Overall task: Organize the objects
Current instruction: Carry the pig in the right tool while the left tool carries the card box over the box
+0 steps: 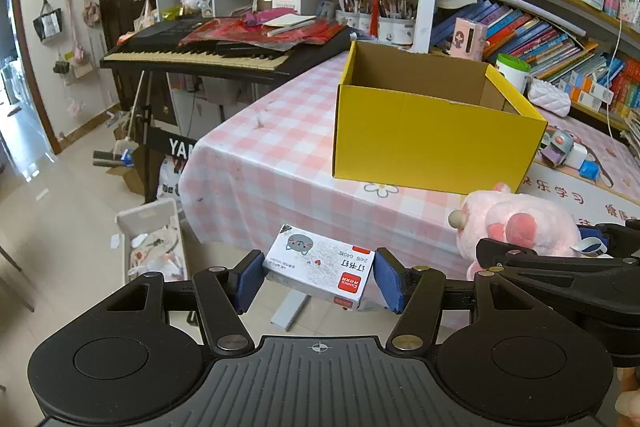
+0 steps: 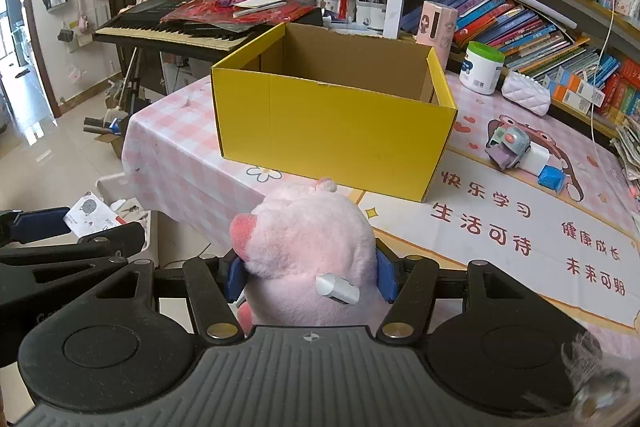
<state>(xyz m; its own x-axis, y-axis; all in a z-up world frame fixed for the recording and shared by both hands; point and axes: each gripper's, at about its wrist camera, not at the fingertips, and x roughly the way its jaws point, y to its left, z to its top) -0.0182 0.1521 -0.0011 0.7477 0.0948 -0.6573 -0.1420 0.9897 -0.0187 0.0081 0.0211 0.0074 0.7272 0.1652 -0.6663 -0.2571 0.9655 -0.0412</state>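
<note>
An open yellow cardboard box (image 1: 432, 131) stands on the pink checked table (image 1: 272, 155); it also shows in the right wrist view (image 2: 332, 131), and what shows of its inside is bare. My left gripper (image 1: 318, 277) is shut on a small white staples box (image 1: 320, 267) with a cat picture, held off the table's near edge. My right gripper (image 2: 312, 277) is shut on a pink plush toy (image 2: 308, 251), held near the table's front, short of the yellow box. The plush also shows in the left wrist view (image 1: 516, 227), to the right.
A small toy robot (image 2: 510, 147) with white and blue blocks lies right of the box. A white tub (image 2: 482, 67) and a white quilted pouch (image 2: 526, 93) stand by the bookshelf. A keyboard piano (image 1: 216, 51) stands behind the table. A white bin (image 1: 154, 243) sits on the floor.
</note>
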